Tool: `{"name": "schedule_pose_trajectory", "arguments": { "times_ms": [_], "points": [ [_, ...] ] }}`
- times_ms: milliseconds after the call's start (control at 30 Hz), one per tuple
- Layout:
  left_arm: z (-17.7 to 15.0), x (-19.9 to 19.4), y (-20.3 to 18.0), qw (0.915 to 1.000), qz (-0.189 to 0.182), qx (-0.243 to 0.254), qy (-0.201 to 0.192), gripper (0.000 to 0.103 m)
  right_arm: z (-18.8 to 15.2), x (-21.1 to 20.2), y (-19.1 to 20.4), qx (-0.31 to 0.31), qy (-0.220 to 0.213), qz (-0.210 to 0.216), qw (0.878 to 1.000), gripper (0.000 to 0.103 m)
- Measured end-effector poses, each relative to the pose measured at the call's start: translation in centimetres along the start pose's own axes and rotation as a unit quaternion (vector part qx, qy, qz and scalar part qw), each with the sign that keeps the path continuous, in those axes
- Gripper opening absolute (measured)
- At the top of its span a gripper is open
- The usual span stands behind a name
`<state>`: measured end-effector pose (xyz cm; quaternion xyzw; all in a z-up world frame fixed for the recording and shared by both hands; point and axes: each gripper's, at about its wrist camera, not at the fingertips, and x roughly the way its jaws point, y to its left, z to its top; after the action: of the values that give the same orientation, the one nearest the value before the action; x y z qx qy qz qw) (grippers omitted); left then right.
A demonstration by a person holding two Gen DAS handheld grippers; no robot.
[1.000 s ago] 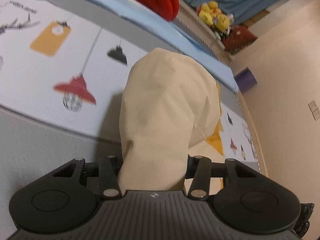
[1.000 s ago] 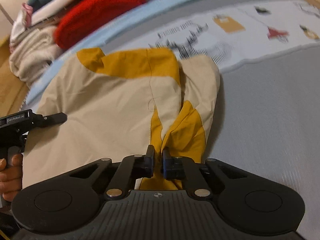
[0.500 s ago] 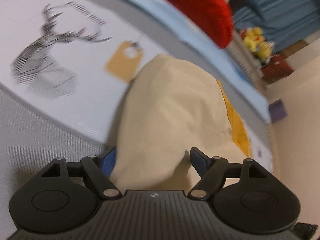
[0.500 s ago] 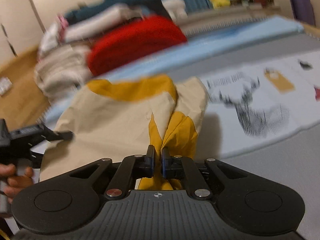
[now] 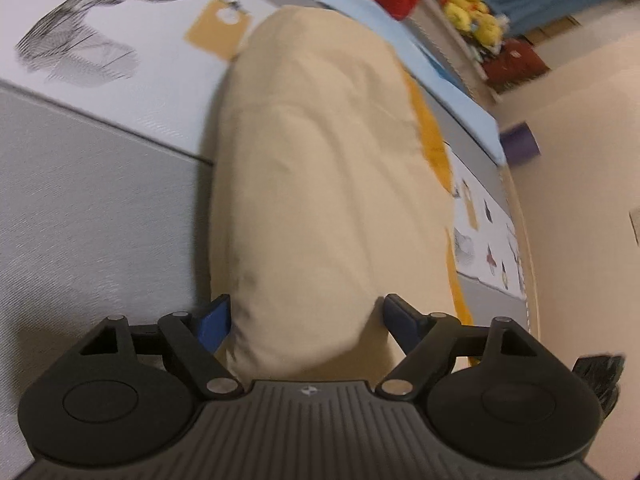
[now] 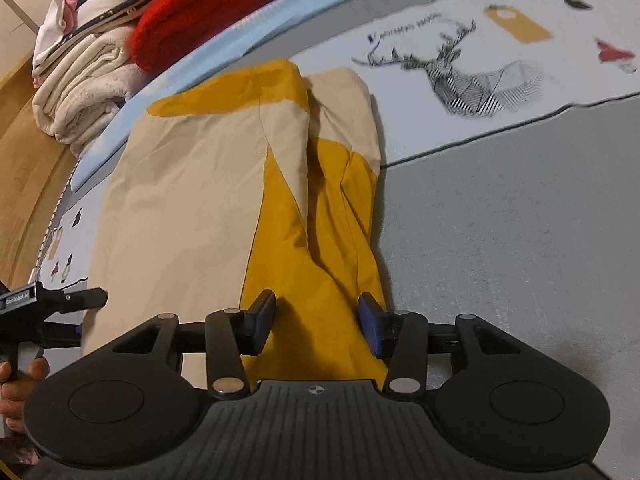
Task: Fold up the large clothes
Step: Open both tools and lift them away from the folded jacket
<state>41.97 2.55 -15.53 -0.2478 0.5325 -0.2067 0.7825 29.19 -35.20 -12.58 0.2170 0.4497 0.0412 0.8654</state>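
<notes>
A cream and mustard-yellow garment [image 6: 180,184] lies folded lengthwise on the printed mat. In the left wrist view its cream side [image 5: 320,180] runs away from the camera. My left gripper [image 5: 306,318] straddles the near end of the cream fold. Its jaws are opening wide and the blue pads stand beside the cloth without pressing it. My right gripper [image 6: 316,316] is over the near end of the yellow panel [image 6: 316,240]. Its jaws are opening too, with the yellow cloth lying loose between the pads. A hand [image 6: 16,376] shows at the left edge of the right wrist view.
The mat has a white strip with a deer print [image 6: 460,76] and a grey part [image 6: 520,220]. A red knit [image 6: 224,4] and folded white cloths [image 6: 80,92] are stacked behind the garment. Yellow plush toys [image 5: 472,12] and a purple box [image 5: 520,146] stand by the wall.
Both grippers were shut on the garment and have spread their jaws. The right one let go of the yellow fold, the left one of the cream end. The garment now lies down flat.
</notes>
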Motion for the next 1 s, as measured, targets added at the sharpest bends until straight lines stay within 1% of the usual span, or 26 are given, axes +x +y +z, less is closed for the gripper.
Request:
{"name": "schedule_pose_trajectory", "arguments": {
  "times_ms": [67, 167, 233, 267, 333, 400, 467, 500, 533, 567, 600, 633, 667, 700, 733, 767, 800, 833, 867, 900, 933, 1000],
  "points": [
    [-0.1, 0.0, -0.4, 0.9997, 0.019, 0.011, 0.006, 0.085, -0.2, -0.7, 0.5, -0.007, -0.005, 0.010, 1.000, 0.047],
    [-0.3, -0.9, 0.0, 0.9990, 0.045, -0.003, 0.004, 0.085, -0.5, -0.6, 0.8, -0.029, 0.016, -0.004, 0.999, 0.047],
    [-0.6, -1.7, -0.5, 0.9972, 0.070, 0.026, 0.000, 0.086, -0.8, -0.1, 0.8, -0.041, 0.043, -0.016, 0.998, 0.047],
    [-0.8, -1.9, -0.7, 0.9948, 0.089, 0.049, 0.005, 0.088, -1.0, 0.2, 0.7, -0.049, 0.058, -0.026, 0.997, 0.047],
    [-1.1, -2.1, -1.0, 0.9894, 0.120, 0.081, 0.014, 0.089, -1.4, 0.7, 0.6, -0.064, 0.082, -0.046, 0.994, 0.047],
    [-1.9, -3.1, -1.9, 0.9805, 0.151, 0.125, 0.010, 0.089, -1.5, 0.5, 0.9, -0.082, 0.080, -0.059, 0.992, 0.046],
    [-3.1, -4.4, -3.4, 0.9633, 0.200, 0.179, -0.002, 0.089, -1.6, -0.8, 2.0, -0.116, 0.049, -0.077, 0.989, 0.046],
    [-3.8, -5.3, -4.5, 0.9499, 0.232, 0.209, -0.013, 0.089, -1.7, -1.8, 2.9, -0.140, 0.024, -0.091, 0.986, 0.046],
    [-4.4, -6.3, -5.4, 0.9405, 0.250, 0.228, -0.029, 0.091, -1.9, -2.8, 3.5, -0.165, -0.003, -0.104, 0.981, 0.046],
    [-5.1, -7.5, -6.2, 0.9340, 0.258, 0.242, -0.052, 0.093, -2.1, -4.4, 4.4, -0.192, -0.038, -0.118, 0.974, 0.046],
    [-5.8, -8.7, -6.8, 0.9297, 0.259, 0.251, -0.074, 0.095, -2.3, -5.9, 5.2, -0.211, -0.073, -0.128, 0.966, 0.046],
    [-6.7, -10.0, -7.6, 0.9253, 0.259, 0.259, -0.097, 0.097, -2.6, -7.4, 5.8, -0.222, -0.107, -0.131, 0.960, 0.046],
    [-7.8, -11.2, -8.5, 0.9204, 0.258, 0.268, -0.121, 0.101, -3.0, -9.4, 6.5, -0.225, -0.147, -0.127, 0.955, 0.047],
    [-9.2, -12.5, -9.5, 0.9145, 0.257, 0.276, -0.147, 0.103, -3.4, -11.1, 7.0, -0.222, -0.179, -0.121, 0.951, 0.050],
    [-10.7, -13.6, -10.6, 0.9079, 0.254, 0.284, -0.175, 0.102, -3.9, -12.6, 7.5, -0.220, -0.206, -0.117, 0.946, 0.054],
    [-11.7, -14.4, -11.6, 0.9033, 0.251, 0.289, -0.194, 0.102, -4.7, -14.2, 8.0, -0.217, -0.237, -0.116, 0.940, 0.070],
    [-13.4, -15.4, -12.4, 0.8994, 0.246, 0.291, -0.213, 0.102, -5.4, -15.5, 8.2, -0.215, -0.260, -0.118, 0.934, 0.091],
    [-14.7, -16.1, -13.3, 0.8978, 0.242, 0.290, -0.226, 0.102, -6.5, -17.1, 8.7, -0.212, -0.290, -0.123, 0.925, 0.099],
    [-16.2, -16.8, -14.1, 0.8972, 0.238, 0.287, -0.237, 0.102, -7.3, -18.1, 9.0, -0.211, -0.309, -0.127, 0.919, 0.102],
    [-17.6, -17.5, -14.6, 0.8981, 0.233, 0.280, -0.247, 0.102, -8.3, -19.1, 9.3, -0.210, -0.323, -0.128, 0.914, 0.102],
    [-18.8, -17.8, -15.0, 0.9005, 0.229, 0.271, -0.252, 0.102, -9.3, -20.1, 9.7, -0.208, -0.329, -0.127, 0.912, 0.102],
    [-20.6, -17.8, -15.6, 0.9067, 0.223, 0.251, -0.256, 0.102, -11.0, -21.2, 10.0, -0.203, -0.328, -0.122, 0.915, 0.102]
  ]
}}
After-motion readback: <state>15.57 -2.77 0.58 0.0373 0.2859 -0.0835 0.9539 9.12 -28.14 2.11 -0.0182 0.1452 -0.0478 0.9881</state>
